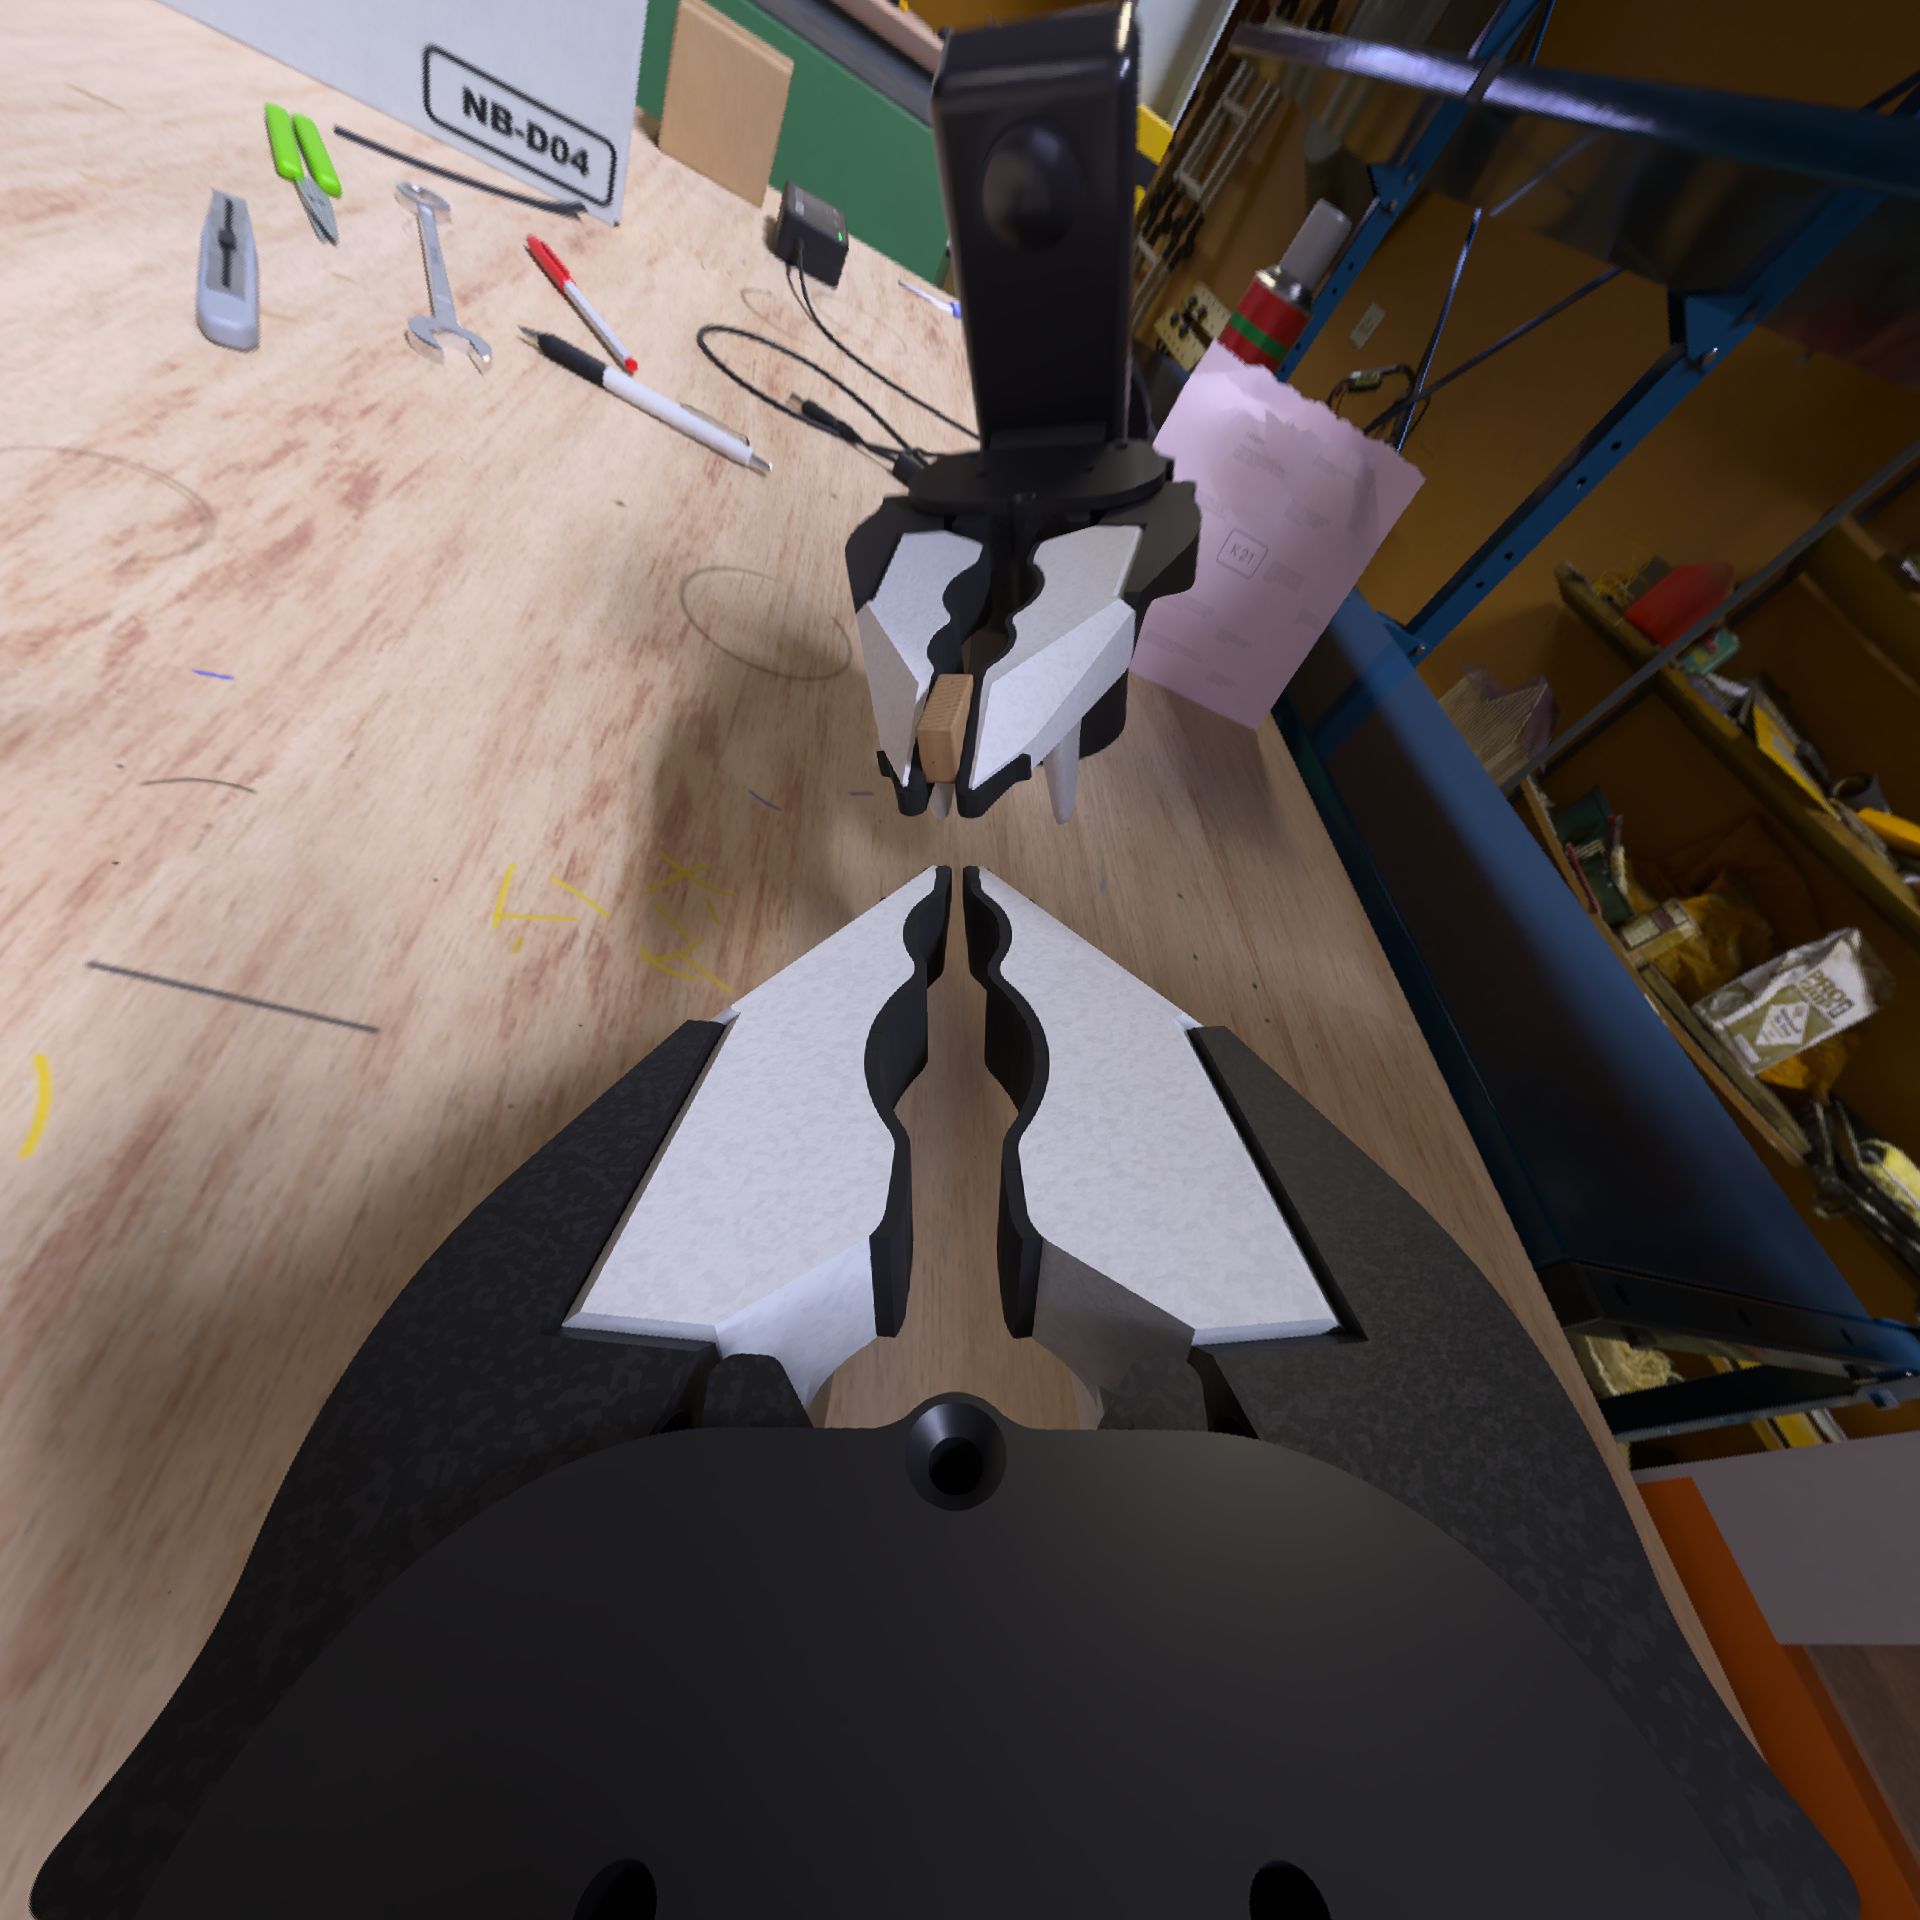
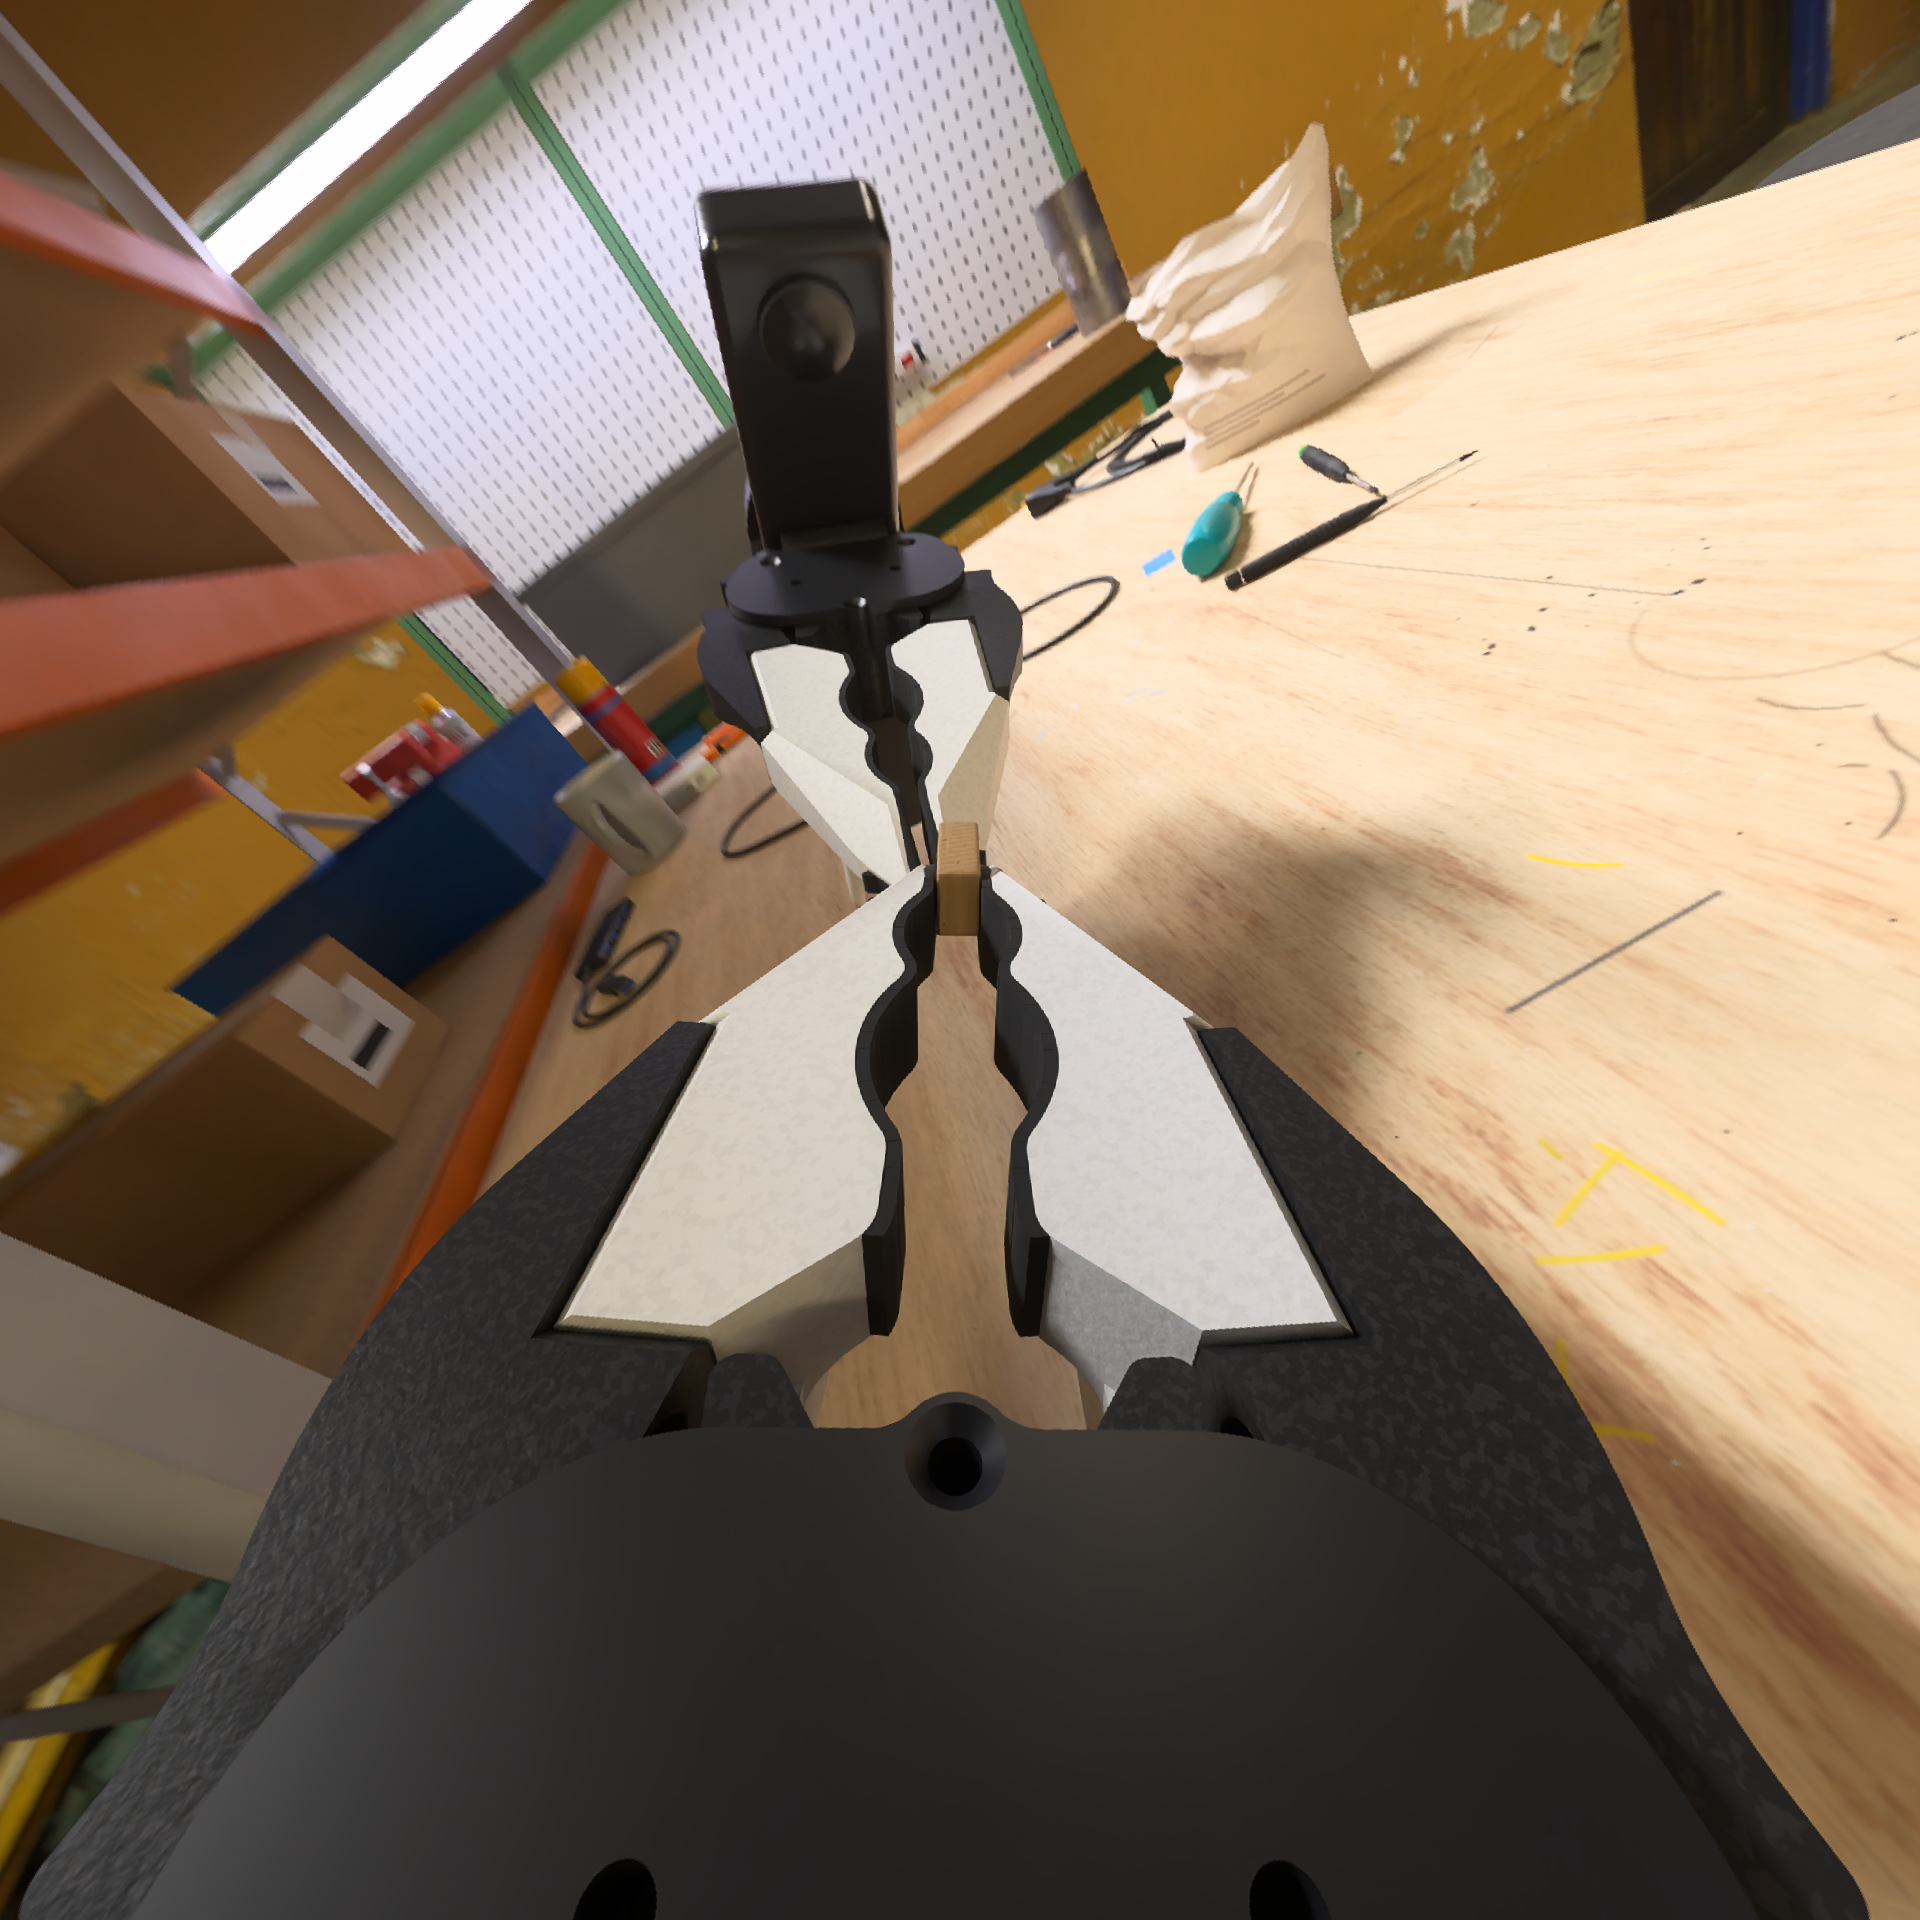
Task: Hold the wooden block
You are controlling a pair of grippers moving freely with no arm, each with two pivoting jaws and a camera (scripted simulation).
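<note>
A small wooden block [image 2: 958, 878] is clamped between the fingertips of my right gripper [image 2: 956, 899], held above the wooden tabletop [image 2: 1455, 727]. In the left wrist view the right gripper [image 1: 940, 800] faces me with the block [image 1: 943, 727] upright between its white fingers. My left gripper [image 1: 956, 873] is shut and empty, its tips a short way in front of the right gripper's tips, apart from them. In the right wrist view the left gripper [image 2: 918, 847] points at me, just behind and left of the block.
On the tabletop [image 1: 312, 623] lie a wrench [image 1: 436, 281], green-handled pliers [image 1: 307, 166], a grey utility knife [image 1: 227, 270], two pens [image 1: 644, 400] and a pink paper [image 1: 1278, 540] at the table edge. A beige sack [image 2: 1257, 312] and a teal tool [image 2: 1216, 535] lie farther off.
</note>
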